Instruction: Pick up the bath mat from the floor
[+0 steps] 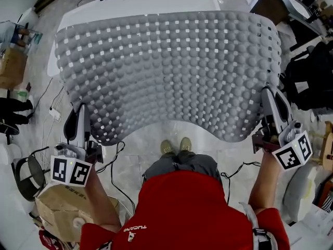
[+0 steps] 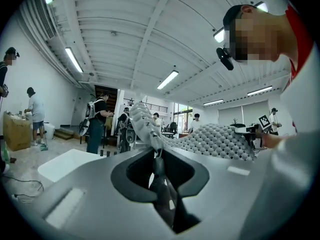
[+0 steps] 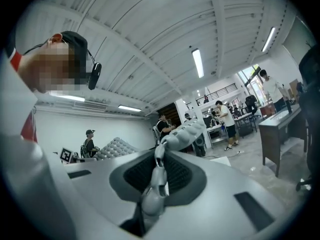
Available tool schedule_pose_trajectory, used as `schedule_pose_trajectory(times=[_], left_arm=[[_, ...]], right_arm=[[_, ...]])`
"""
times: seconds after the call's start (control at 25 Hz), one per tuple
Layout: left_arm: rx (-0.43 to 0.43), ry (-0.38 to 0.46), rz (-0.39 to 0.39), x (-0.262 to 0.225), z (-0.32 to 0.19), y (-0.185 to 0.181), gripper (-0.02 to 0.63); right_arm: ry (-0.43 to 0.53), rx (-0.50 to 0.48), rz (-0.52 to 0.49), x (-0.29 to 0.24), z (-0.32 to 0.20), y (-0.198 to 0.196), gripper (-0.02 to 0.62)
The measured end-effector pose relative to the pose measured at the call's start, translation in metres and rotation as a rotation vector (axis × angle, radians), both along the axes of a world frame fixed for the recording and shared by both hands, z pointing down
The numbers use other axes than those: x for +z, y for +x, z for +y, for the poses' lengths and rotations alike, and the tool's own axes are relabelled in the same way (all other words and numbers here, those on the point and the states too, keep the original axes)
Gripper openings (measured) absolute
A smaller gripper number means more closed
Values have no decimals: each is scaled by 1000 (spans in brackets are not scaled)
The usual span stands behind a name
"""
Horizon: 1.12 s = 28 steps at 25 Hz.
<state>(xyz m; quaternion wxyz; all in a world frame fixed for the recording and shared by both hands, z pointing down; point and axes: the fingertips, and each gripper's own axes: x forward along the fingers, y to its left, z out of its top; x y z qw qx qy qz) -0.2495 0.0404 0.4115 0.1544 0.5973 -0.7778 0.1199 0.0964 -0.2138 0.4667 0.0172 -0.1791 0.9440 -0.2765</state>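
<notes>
Both grippers are clamped on the bath mat (image 1: 166, 72). The left gripper (image 1: 82, 111) pinches its lower-left corner and the right gripper (image 1: 269, 95) its lower-right edge, each pair of jaws nearly together with only mat between them. Spread across mid-frame above the person's shoes (image 1: 174, 146), the mat seems lifted. Carrying it next calls for firm, level pinches.

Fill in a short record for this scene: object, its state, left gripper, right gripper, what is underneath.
object: grey bumpy bath mat
state: off the floor, spread between both grippers
left gripper: shut on its left edge
right gripper: shut on its right edge
underneath: white tub, the person's shoes
</notes>
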Motion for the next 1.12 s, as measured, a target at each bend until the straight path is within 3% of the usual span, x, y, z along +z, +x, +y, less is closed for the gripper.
schedule_pose_trajectory(times=[0.64, 1.12], left_arm=[[65, 74, 43, -23, 8, 14, 52], [93, 78, 42, -13, -2, 10, 51]], right_arm=[[62, 27, -23, -44, 27, 9, 44], [65, 41, -9, -34, 23, 8, 41]])
